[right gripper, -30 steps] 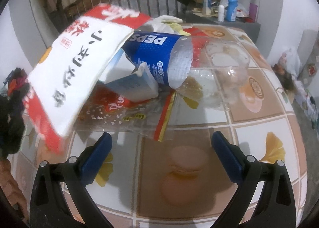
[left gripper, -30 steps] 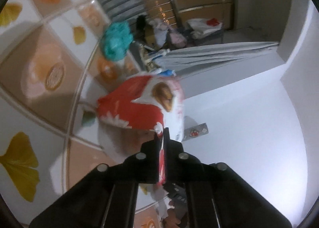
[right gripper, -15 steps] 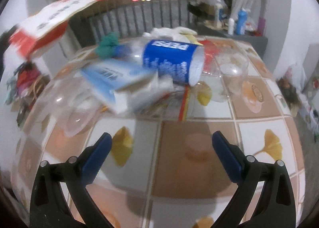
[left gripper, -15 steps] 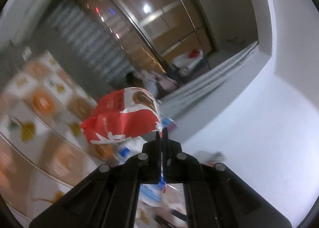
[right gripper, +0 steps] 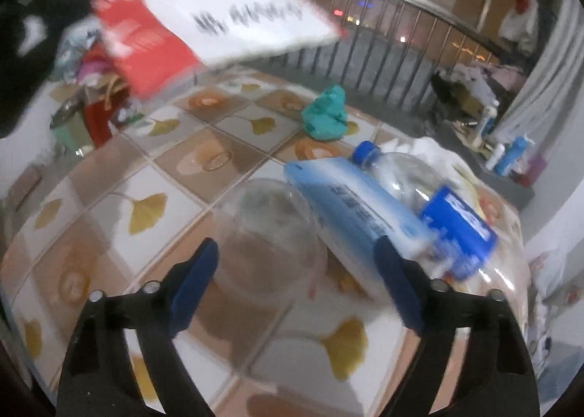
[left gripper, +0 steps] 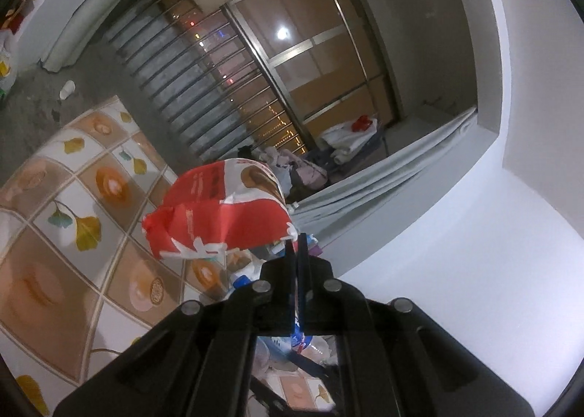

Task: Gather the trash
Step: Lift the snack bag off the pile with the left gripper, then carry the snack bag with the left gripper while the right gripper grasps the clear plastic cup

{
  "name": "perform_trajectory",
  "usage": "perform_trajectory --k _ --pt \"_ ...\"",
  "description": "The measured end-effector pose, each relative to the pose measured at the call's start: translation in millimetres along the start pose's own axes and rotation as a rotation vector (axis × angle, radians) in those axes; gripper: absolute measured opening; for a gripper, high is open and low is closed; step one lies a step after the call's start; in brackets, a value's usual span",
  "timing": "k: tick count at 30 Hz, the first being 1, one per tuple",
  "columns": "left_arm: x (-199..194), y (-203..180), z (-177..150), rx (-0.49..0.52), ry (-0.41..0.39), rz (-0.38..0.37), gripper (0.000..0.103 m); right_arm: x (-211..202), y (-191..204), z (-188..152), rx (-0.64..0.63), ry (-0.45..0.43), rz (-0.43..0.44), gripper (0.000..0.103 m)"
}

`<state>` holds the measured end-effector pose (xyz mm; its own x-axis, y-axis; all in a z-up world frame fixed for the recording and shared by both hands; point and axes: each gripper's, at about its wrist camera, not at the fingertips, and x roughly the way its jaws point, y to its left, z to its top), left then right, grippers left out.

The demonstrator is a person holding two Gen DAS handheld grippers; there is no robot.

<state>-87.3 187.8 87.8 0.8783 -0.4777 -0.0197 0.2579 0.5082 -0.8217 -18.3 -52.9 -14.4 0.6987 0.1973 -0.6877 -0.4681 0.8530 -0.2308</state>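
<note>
**A:** What's changed on the table (right gripper: 109,176)?

**B:** The biggest thing first: my red-and-white bag (left gripper: 222,212) has gone up off it. A second ago it hung low over the pile; now my left gripper (left gripper: 296,245), jaws pinched tight on the bag's edge, holds it clear above the tabletop. So the collecting sack is ready, and the next piece can go in.

**A:** And your other hand?

**B:** My right gripper (right gripper: 295,271) has swung across the table to the clear plastic cup (right gripper: 266,230). A second ago its jaws were at their widest; now they are closing, the cup lying between the pads, not yet pressed.

**A:** What sits by the cup?

**B:** The pale blue carton (right gripper: 350,205) lies against its right side, the Pepsi bottle (right gripper: 430,198) behind that, and the teal wad (right gripper: 325,114) well beyond, toward the railing.
</note>
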Motion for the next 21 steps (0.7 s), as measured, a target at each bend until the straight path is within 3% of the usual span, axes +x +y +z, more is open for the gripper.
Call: perform_trajectory --k 6,7,16,21 --pt "-7.3 -5.8 0.1 0.036 -0.009 0.026 0.001 38.2 10.2 9.2 -0.023 0.107 -0.003 0.070" --pt "-8.2 -7.2 -0.1 0.038 -0.008 0.027 0.001 40.0 10.0 9.7 -0.010 0.108 0.014 0.061" --pt "-15.6 -27.0 -2.8 0.113 -0.024 0.052 0.001 -2.8 10.1 10.0 0.104 -0.033 0.058 0.059" --pt "-35.2 -54.9 -3.2 0.178 -0.062 0.019 0.001 -62.0 -11.1 -6.7 0.186 -0.130 0.060 0.059"
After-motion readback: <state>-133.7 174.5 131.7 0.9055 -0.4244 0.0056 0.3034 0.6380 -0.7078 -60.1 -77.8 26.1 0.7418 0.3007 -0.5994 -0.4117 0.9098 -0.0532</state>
